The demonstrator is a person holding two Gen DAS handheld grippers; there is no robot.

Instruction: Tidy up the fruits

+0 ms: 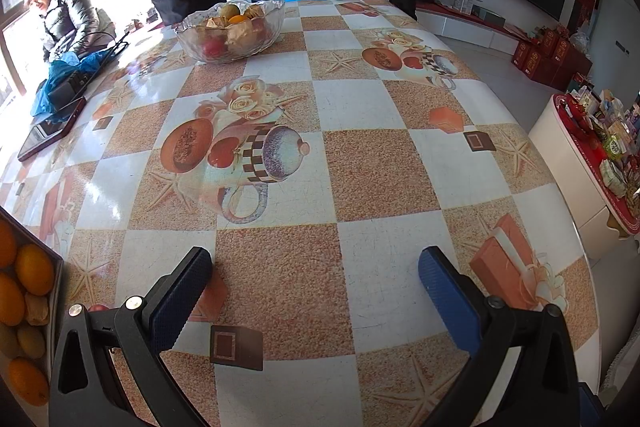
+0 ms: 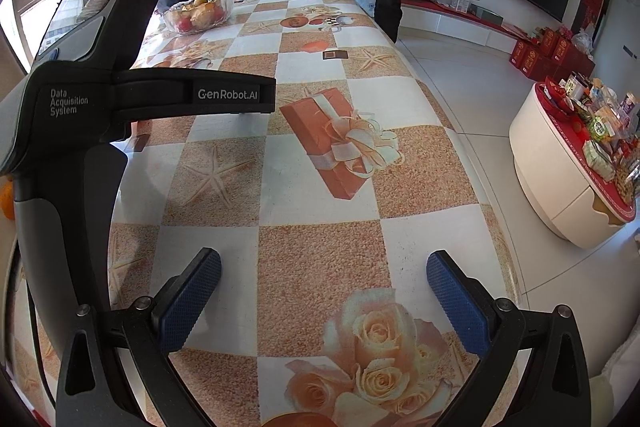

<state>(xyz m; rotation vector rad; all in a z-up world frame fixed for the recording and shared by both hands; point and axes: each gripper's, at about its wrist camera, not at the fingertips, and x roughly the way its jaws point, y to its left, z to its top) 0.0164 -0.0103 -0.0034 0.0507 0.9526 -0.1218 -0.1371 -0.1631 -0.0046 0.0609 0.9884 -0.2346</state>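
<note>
A clear glass bowl (image 1: 231, 29) holding red, orange and green fruit stands at the far end of the table, also seen as the bowl (image 2: 199, 13) in the right wrist view. A box of oranges (image 1: 28, 303) sits at the near left edge. My left gripper (image 1: 316, 291) hangs open over the patterned tablecloth with nothing between its blue pads. My right gripper (image 2: 324, 295) is open too, empty, over a printed rose. The left gripper's black body (image 2: 120, 95) fills the left of the right wrist view.
A phone (image 1: 50, 134) and a blue bag with a black device (image 1: 68, 83) lie at the table's left. Two people stand at the far end and one sits by the window. A round white stand (image 2: 560, 163) with goods is on the floor to the right.
</note>
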